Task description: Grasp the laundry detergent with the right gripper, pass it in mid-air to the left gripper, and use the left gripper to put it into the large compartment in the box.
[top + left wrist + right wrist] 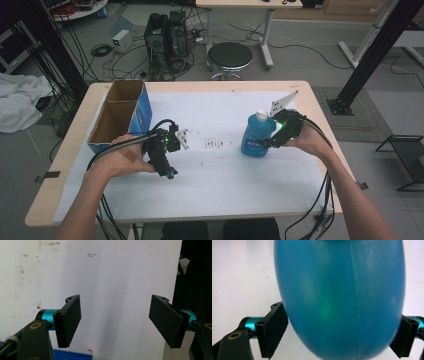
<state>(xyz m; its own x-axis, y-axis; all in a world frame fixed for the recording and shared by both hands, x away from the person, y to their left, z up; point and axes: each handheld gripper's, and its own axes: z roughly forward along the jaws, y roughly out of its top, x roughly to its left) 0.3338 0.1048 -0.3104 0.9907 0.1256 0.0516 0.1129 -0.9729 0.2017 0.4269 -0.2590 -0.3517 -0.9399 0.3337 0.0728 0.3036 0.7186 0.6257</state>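
While the right gripper (274, 141) brackets the blue bottle (256, 134) at centre-right of the high view, the main risk is a tip or a squeeze-out. In the right gripper view the bottle's rounded body (339, 300) bulges between the jaws. The left pad looks just at or barely off the curved wall, and the right pad sits against its lower flank; whether both are pressing I cannot tell. The jaws stand wide, about the bottle's breadth.

Judgement: the contact sits low on a curved, slick surface. If the jaws close off-centre, the bottle could rotate or pop forward out of the pads. A lift from so low could let the white-capped top swing over. The bottle stands upright on the white sheet (215, 170).

Right hand (310, 140): reaches in from the lower right, forearm angled up toward frame centre, gripper pointing left at the bottle.

Left hand (120, 160): at centre-left, just below and right of the open cardboard box (117, 120). The left gripper (165, 150) is held over the sheet, well apart from the bottle. In the left gripper view its jaws are spread wide with nothing between them, only white sheet behind.
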